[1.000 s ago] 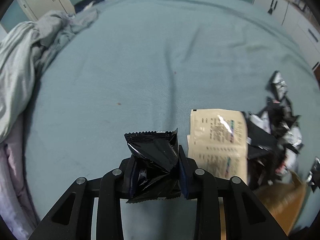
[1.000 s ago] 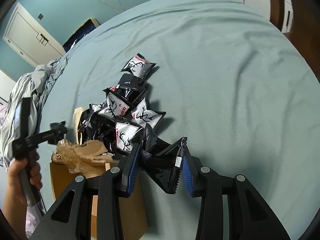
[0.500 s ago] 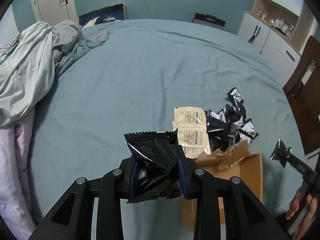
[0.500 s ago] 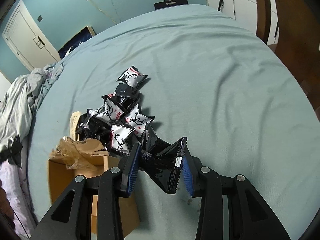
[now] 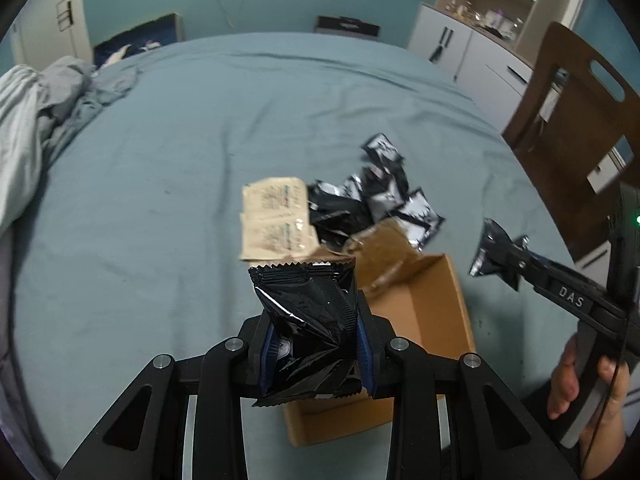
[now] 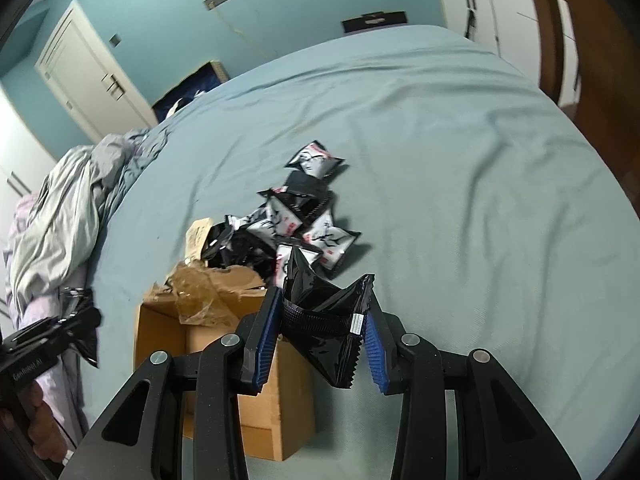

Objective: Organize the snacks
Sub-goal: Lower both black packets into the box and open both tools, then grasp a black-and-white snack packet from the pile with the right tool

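My left gripper (image 5: 312, 344) is pinching a crumpled black snack packet (image 5: 308, 320) between its blue pads, held above the near end of the open cardboard box (image 5: 424, 312) on the bed (image 5: 200, 140). My right gripper (image 6: 324, 344) clamps a second black packet (image 6: 328, 320), folded into a V, just right of the same box (image 6: 256, 400). The loose pile of black-and-white snack packets (image 6: 304, 224) lies on the sheet at the box's far end, with two tan sachets (image 5: 276, 220) beside it towards the bed's middle.

My worry is the crumpled brown paper (image 6: 204, 296) bunched over the far end of the box: a packet let go there would likely sit on it or slide off onto the sheet. The right packet looks caught by its folded edges only, so a quick swing could shake it loose short of the opening. With both grippers converging on one small box, they could also knock together.
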The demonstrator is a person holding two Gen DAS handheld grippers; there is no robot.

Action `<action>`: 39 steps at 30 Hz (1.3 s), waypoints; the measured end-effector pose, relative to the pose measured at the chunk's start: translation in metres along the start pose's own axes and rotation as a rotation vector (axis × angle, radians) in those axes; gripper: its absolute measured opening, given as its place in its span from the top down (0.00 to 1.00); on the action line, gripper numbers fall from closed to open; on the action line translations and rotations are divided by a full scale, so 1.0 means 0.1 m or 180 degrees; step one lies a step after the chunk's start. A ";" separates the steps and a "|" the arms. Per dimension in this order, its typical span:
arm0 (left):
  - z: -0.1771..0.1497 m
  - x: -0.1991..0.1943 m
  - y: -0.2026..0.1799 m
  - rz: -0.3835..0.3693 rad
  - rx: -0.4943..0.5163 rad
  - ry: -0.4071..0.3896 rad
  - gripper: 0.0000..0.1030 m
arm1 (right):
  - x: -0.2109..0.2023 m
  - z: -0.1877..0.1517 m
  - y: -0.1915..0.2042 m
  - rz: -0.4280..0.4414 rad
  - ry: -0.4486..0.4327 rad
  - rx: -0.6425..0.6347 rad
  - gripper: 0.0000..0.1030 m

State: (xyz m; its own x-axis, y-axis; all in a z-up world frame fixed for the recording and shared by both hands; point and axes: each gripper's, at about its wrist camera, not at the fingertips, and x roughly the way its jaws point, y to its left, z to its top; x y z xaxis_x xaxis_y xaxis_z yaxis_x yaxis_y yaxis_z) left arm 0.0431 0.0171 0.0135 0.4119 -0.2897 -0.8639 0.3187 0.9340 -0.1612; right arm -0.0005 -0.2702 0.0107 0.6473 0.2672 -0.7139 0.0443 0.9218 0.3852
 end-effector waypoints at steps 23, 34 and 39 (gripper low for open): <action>-0.03 -0.01 0.35 0.0490 -0.0284 -0.0222 0.17 | 0.23 -0.16 0.49 0.0486 0.0084 -0.0871 0.63; -0.07 -0.03 0.33 0.0715 -0.0181 -0.0259 0.17 | 0.22 -0.21 0.53 0.0366 -0.0044 -0.0885 0.42; -0.08 -0.03 0.31 0.0804 -0.0132 -0.0246 0.16 | 0.08 -0.22 0.49 0.0290 -0.0313 -0.0773 0.22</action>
State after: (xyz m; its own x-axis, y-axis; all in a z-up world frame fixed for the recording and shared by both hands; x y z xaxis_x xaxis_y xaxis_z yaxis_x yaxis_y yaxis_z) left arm 0.0451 0.0484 0.0073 0.5383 -0.0599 -0.8406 0.1630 0.9860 0.0341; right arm -0.0103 -0.2165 0.0111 0.7116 0.3344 -0.6179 -0.1935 0.9387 0.2852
